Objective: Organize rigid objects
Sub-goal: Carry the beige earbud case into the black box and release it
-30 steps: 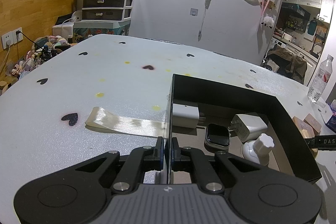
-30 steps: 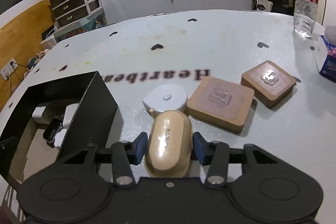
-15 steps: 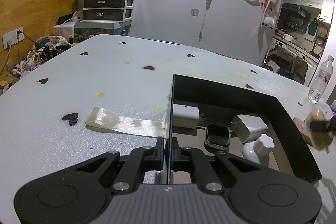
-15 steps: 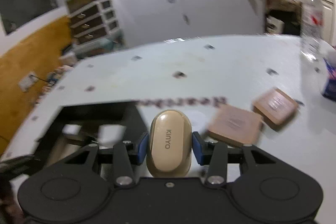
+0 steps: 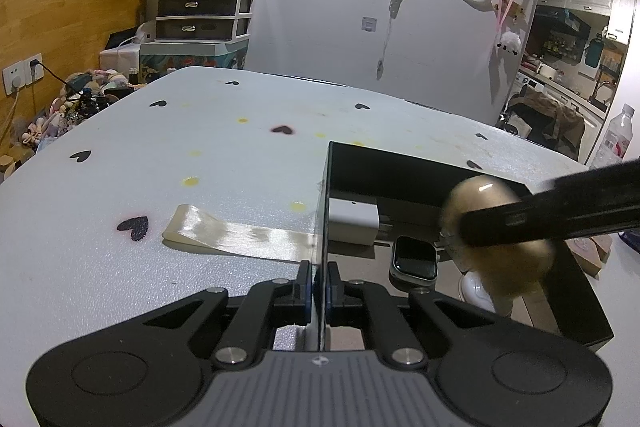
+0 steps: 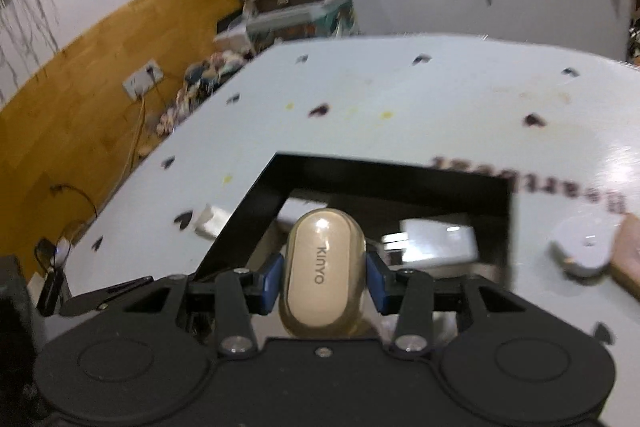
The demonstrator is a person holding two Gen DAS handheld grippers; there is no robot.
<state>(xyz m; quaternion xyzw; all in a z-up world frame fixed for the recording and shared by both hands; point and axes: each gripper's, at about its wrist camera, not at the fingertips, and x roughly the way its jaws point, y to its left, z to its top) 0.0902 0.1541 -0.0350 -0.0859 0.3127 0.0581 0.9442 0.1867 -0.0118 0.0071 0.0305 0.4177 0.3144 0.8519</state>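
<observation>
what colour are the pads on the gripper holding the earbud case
Blue pads on the right gripper squeeze the beige earbud case; the right wrist view shows them best.

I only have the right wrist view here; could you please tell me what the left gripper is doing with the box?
Observer: The left gripper is shut on the left wall of the black box, at its near end.
Operator: Thank you. What lies on the box floor near my earbud case?
Observer: A smartwatch lies face up, just left of the case in the left wrist view.
</observation>
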